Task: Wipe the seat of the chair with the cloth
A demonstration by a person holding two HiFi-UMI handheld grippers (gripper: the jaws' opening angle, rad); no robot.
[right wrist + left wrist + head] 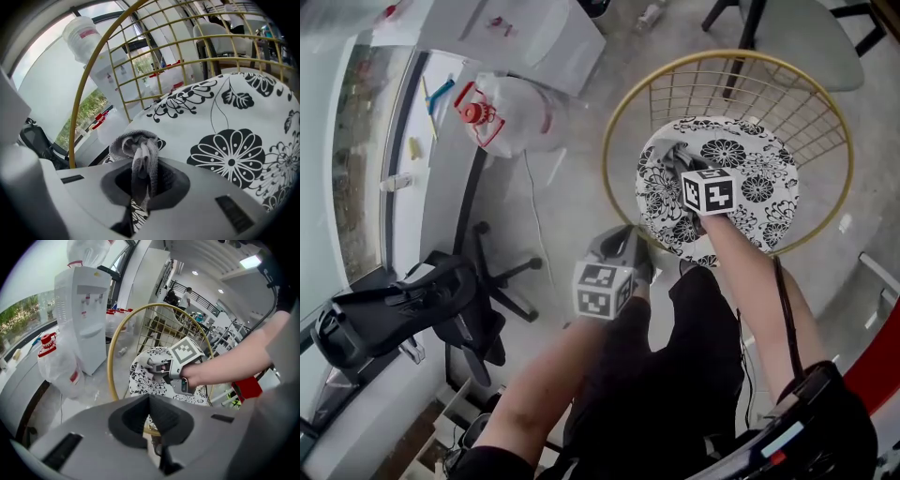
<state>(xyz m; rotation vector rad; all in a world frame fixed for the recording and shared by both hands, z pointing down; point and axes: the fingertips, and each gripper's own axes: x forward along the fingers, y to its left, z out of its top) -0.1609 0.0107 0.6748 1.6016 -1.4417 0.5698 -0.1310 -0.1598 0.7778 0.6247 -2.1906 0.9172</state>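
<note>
Cloth (pixel 139 146) bunched, clamped in your right gripper (pixel 140 180) jaws, touching floral seat (pixel 234 136) near its edge. Your left gripper (pixel 149 404) jaws together, empty, held near seat front. Gold wire chair back (pixel 750 89) behind.

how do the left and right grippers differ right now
The right gripper grips the grey cloth; the left gripper holds nothing. The right gripper is over the floral seat; the left gripper hangs short of it. Both have their jaws closed.
</note>
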